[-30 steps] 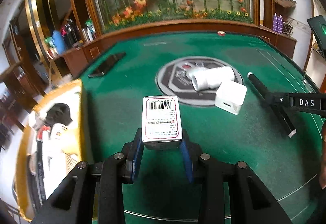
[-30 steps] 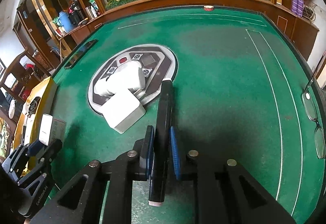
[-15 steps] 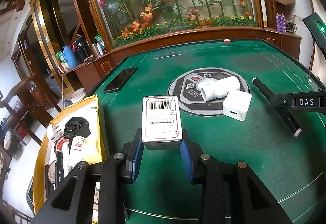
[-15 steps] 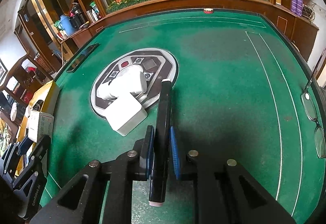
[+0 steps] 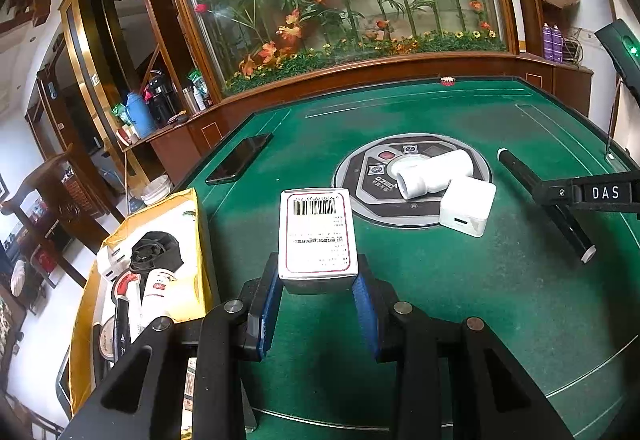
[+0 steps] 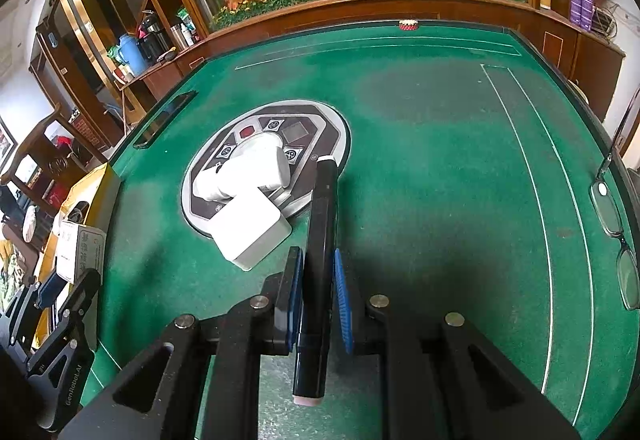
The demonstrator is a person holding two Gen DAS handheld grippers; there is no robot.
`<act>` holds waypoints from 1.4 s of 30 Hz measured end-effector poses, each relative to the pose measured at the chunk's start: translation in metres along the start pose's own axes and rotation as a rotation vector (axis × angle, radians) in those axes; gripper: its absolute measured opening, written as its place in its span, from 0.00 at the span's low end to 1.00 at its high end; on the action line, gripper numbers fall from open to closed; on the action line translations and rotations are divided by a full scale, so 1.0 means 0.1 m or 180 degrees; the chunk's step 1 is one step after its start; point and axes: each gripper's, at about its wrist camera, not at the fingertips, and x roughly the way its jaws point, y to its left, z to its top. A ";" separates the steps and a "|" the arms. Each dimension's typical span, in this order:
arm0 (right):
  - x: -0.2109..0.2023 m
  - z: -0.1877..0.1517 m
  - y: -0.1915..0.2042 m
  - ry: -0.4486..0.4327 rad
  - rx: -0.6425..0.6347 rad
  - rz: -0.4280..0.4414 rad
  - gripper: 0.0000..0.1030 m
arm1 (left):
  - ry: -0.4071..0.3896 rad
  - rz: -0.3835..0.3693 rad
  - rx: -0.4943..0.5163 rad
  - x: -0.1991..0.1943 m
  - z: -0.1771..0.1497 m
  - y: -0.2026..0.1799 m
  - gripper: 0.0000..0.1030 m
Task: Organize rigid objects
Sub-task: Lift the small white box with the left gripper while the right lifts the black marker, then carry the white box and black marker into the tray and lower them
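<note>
Left gripper point(image 5: 318, 304) raised since earlier (jaws pinching barcode box point(image 5: 317, 234)), right gripper point(image 6: 316, 298) pinching black marker point(image 6: 319, 252).

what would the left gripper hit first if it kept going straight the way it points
Probably nothing soon: the left gripper, shut on the white barcoded box, points over bare green felt between the black phone and the round centre panel. Depth is uncertain.

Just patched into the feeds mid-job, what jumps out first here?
Both tongs are loaded: the left tongs clamp a white barcoded box above the green felt table, the right tongs a black marker. On the table's round centre panel lie a white pipe elbow and a white charger cube; a yellow bin sits off the left edge.
</note>
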 end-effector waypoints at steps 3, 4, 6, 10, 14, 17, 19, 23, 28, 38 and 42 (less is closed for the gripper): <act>-0.01 -0.01 0.00 -0.0010 0.0007 0.0010 0.15 | -0.0001 -0.0005 -0.0005 0.00 0.00 0.00 0.35; -0.01 -0.01 -0.01 -0.0013 0.0011 0.0014 0.15 | -0.0002 -0.0004 -0.0004 0.00 0.00 0.00 0.35; -0.02 -0.01 0.00 -0.0019 0.0014 0.0023 0.15 | 0.0001 -0.0006 -0.0005 0.00 0.00 0.00 0.35; -0.03 -0.01 0.00 -0.0024 0.0022 0.0042 0.15 | -0.0002 -0.0003 -0.0004 0.00 0.00 0.00 0.35; -0.05 -0.01 0.00 -0.0045 0.0034 0.0059 0.15 | -0.0005 -0.0004 -0.0003 0.00 -0.01 0.00 0.35; -0.05 -0.01 0.00 -0.0050 0.0037 0.0071 0.15 | -0.0006 0.0002 0.0001 -0.01 -0.02 0.01 0.35; -0.05 -0.02 0.00 -0.0049 0.0041 0.0078 0.15 | -0.0009 0.0005 -0.0002 -0.01 -0.02 0.00 0.35; -0.07 -0.02 0.00 -0.0067 0.0047 0.0096 0.15 | -0.0016 0.0017 -0.0003 -0.02 -0.02 0.01 0.35; -0.10 -0.02 0.03 -0.0086 0.0056 0.0215 0.15 | -0.0031 0.0022 -0.0013 -0.04 -0.02 0.04 0.35; -0.22 -0.06 0.35 -0.0149 -0.0047 0.0636 0.15 | -0.0108 0.0008 -0.0182 -0.16 0.02 0.25 0.35; -0.23 -0.12 0.61 -0.0118 -0.0153 0.0769 0.15 | -0.0139 0.0047 -0.0359 -0.22 0.03 0.51 0.35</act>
